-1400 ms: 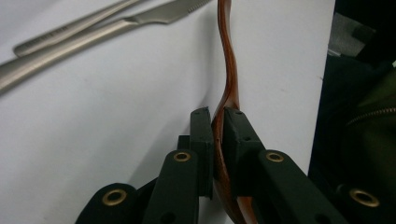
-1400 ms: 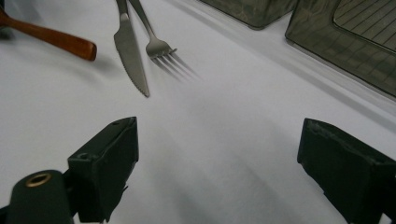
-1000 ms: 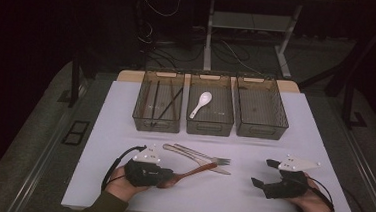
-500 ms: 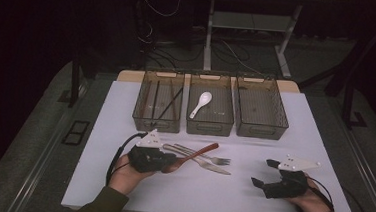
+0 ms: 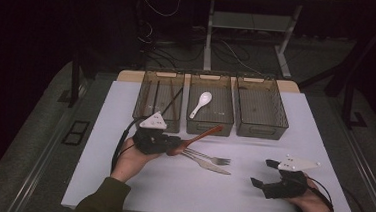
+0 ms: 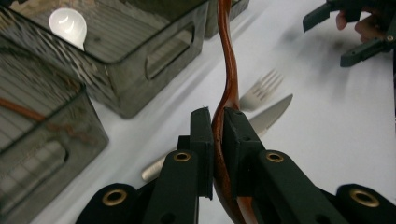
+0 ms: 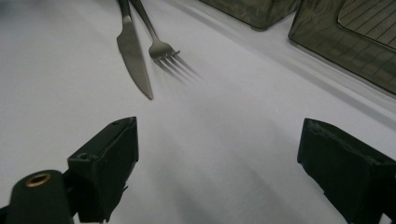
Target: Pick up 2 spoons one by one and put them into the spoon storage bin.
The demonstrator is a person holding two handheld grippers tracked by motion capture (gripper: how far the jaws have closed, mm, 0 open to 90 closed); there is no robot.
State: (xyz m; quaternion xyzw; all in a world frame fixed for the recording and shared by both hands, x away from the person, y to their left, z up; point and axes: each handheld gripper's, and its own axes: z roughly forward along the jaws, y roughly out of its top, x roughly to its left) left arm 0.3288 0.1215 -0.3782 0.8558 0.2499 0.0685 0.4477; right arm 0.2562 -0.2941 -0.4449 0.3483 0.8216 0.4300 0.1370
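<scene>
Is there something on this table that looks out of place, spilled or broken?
Nothing looks spilled or damaged. The fork and the knife lie loose on the table, outside the three bins. The left gripper holds the brown wooden spoon lifted, angled toward the middle bin, where a white spoon lies.

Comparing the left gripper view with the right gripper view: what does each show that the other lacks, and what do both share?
Left gripper view alone: the left gripper shut on the brown wooden spoon, the white spoon in a bin, and the other gripper farther off. Right gripper view alone: the right gripper, jaws wide apart with nothing between them. Both share the knife, the fork, the white table and dark bins.
</scene>
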